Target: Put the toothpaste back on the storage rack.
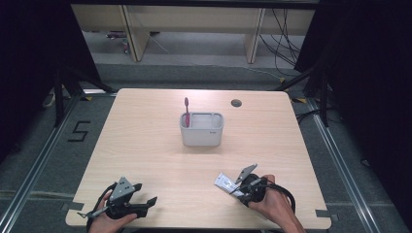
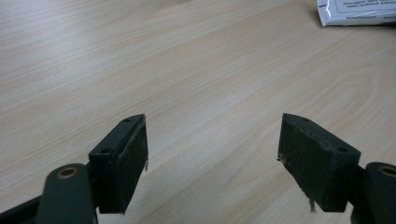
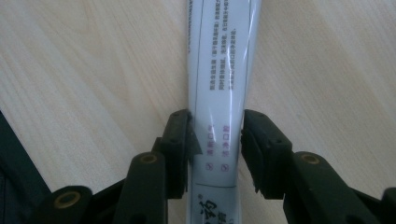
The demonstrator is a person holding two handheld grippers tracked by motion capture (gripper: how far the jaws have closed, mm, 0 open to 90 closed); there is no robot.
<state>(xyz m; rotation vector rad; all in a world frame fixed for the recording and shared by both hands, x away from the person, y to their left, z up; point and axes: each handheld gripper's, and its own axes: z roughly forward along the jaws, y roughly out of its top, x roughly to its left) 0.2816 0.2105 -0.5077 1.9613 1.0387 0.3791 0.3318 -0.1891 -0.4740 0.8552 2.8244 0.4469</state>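
Item: white tube point(image 3: 219, 79), printed, lying flat on the table point(image 1: 145, 141). Location: between my right gripper point(image 3: 215, 140) jaws, long axis running straight ahead along them, far end beyond the tips. Jaws closed against both its sides, pinching it; I judge the grip taken but the tube not yet lifted.

Item: left gripper point(image 2: 212, 144), jaws spread wide over bare wood, nothing between. The tube's end sits well ahead and to their right.

Item: grey holder point(image 1: 202, 129), toothbrush point(image 1: 186, 111) upright inside, far ahead of both grippers; right hand nearer the tube.
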